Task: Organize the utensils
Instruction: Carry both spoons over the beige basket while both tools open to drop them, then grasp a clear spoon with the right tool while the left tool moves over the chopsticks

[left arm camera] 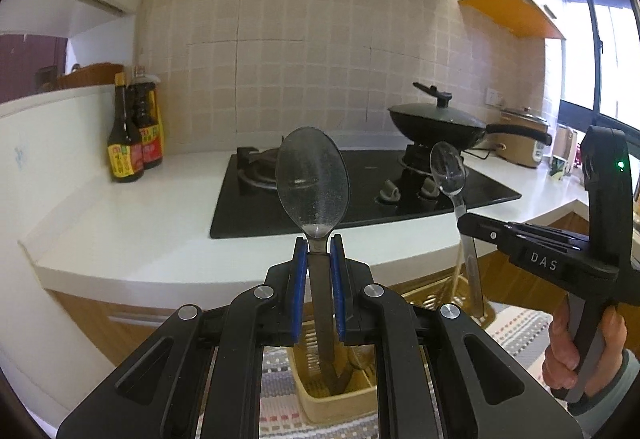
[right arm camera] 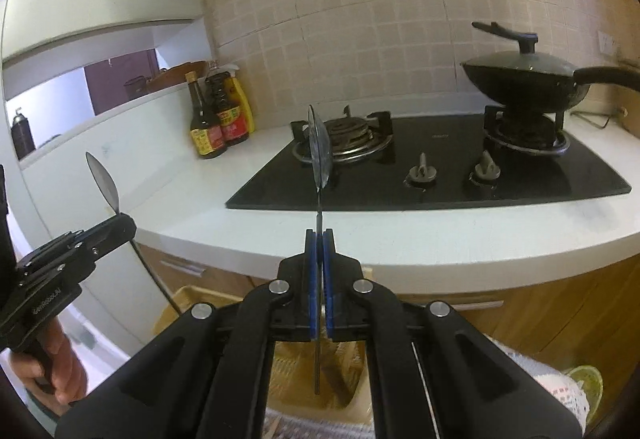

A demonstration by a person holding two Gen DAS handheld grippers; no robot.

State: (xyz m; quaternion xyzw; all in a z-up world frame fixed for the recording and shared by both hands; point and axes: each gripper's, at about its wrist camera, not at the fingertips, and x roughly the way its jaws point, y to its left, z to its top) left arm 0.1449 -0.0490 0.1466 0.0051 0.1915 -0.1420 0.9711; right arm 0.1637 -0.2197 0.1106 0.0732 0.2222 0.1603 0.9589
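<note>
My left gripper (left arm camera: 319,241) is shut on the handle of a steel spoon (left arm camera: 312,179), bowl up, facing the camera. Its handle end hangs over a yellow slotted utensil basket (left arm camera: 340,395) below. My right gripper (right arm camera: 319,235) is shut on a second steel spoon (right arm camera: 319,151), seen edge-on, its handle hanging over the same basket (right arm camera: 180,303). In the left wrist view the right gripper (left arm camera: 466,221) holds its spoon (left arm camera: 448,169) at right. In the right wrist view the left gripper (right arm camera: 124,221) holds its spoon (right arm camera: 104,181) at left.
Ahead is a white counter (left arm camera: 120,223) with a black gas hob (right arm camera: 440,175), a lidded black wok (right arm camera: 524,79) on the right burner, and sauce bottles (left arm camera: 134,135) at the wall. A rice cooker (left arm camera: 520,143) stands far right. A striped mat (left arm camera: 516,331) lies under the basket.
</note>
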